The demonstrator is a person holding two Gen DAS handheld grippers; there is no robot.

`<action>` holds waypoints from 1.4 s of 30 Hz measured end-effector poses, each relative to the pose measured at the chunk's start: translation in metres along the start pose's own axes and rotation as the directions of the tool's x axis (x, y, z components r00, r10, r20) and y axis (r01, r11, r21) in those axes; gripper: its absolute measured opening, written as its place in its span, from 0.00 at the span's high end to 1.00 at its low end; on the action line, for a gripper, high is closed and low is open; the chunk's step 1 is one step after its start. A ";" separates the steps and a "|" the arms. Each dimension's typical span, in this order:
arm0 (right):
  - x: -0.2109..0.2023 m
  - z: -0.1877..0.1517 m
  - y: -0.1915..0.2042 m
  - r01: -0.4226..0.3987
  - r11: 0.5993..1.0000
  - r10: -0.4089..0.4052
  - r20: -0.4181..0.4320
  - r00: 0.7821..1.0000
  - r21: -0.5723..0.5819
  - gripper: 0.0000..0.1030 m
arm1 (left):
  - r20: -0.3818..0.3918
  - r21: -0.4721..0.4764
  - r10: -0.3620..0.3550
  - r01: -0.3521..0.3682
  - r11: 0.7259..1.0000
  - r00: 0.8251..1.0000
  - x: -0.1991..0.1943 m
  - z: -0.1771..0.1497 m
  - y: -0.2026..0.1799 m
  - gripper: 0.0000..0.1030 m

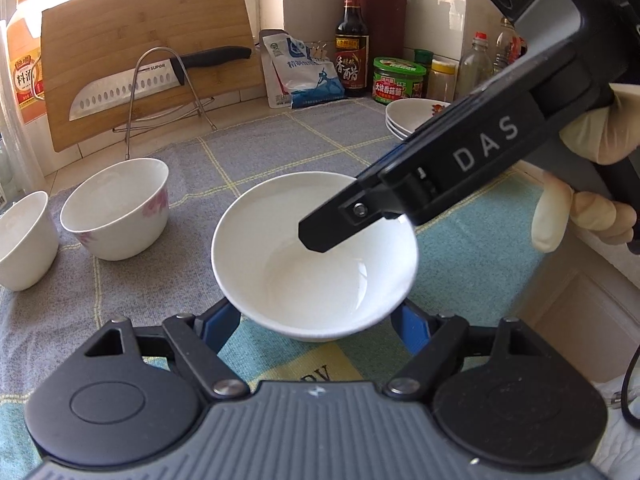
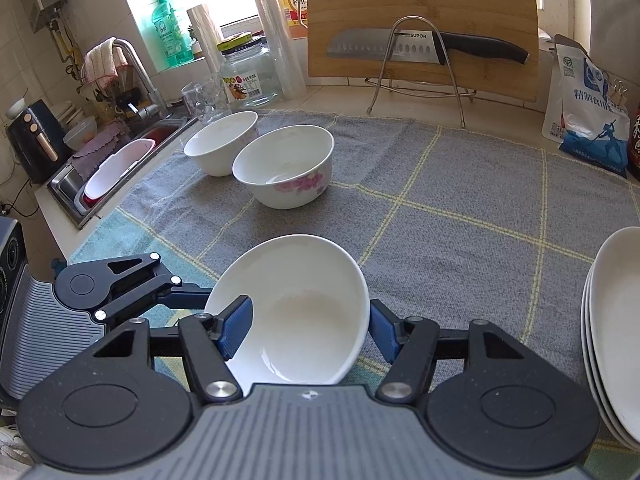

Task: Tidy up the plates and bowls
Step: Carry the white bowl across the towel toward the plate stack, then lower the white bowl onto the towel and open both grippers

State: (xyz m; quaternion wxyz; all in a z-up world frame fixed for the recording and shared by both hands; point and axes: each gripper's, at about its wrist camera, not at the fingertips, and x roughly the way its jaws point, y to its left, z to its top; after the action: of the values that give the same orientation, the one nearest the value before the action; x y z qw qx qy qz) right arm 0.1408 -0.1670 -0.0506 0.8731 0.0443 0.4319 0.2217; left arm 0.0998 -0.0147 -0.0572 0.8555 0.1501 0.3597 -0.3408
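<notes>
Kitchen counter surface: covered by a grey checked cloth (image 2: 460, 200) with yellow grid lines; this cloth is the reference landmark for all positions below.

Plain white bowl (image 2: 296, 312): located at the near edge of the cloth, tilted, with its opening turned toward the right wrist camera.

Right gripper (image 2: 308, 330): fingers spread wide on either side of the plain white bowl. One blue pad (image 2: 236, 330) lies inside the bowl against the wall near the rim; the other blue pad sits outside the opposite wall. Whether either pad bears on the bowl with any force cannot be determined.

Left gripper (image 1: 314, 326): fingers open, one at each side of the bowl's lower wall. Contact cannot be confirmed, since the bowl hides both fingertips. In the left wrist view the right gripper's black finger reaches into the bowl from above, held by a gloved hand (image 1: 592, 200).

Flowered bowl (image 2: 286, 166): upright on the cloth, toward its far left portion, with a pink floral print on the wall. Second white bowl (image 2: 222, 142): just beside it, closer to the cloth's far left corner.

Stacked plates (image 2: 612, 320): on the right edge of the cloth.

Beyond the far edge of the cloth: a bamboo cutting board (image 2: 420, 8) stands upright, with a knife (image 2: 400, 46) resting on a wire rack (image 2: 416, 76) in front of it.
</notes>
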 end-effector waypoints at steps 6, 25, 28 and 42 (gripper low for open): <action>0.001 0.000 -0.003 -0.003 1.000 0.003 0.010 1.000 0.009 0.16 | 0.009 0.008 0.001 -0.001 1.000 1.000 -0.001 0.001 -0.002 0.18; 0.006 0.018 0.010 0.074 0.993 -0.068 0.069 0.995 -0.091 0.00 | -0.045 0.042 0.060 -0.058 0.997 0.997 -0.034 0.005 0.030 0.07; 0.010 0.026 0.015 0.086 0.987 -0.076 0.077 0.994 -0.137 0.00 | -0.047 0.046 0.098 -0.095 0.994 0.994 -0.041 0.009 0.046 0.06; 0.041 0.058 0.029 0.113 0.934 -0.088 0.087 0.992 -0.339 0.00 | -0.042 -0.009 0.144 -0.144 0.989 0.989 -0.018 0.053 0.135 0.03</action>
State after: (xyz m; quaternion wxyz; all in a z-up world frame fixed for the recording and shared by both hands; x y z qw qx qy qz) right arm 0.1977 -0.1170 -0.0367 0.8923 -0.1230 0.3573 0.2469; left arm 0.2110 0.0643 -0.0060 0.8713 0.1776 0.3674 -0.2728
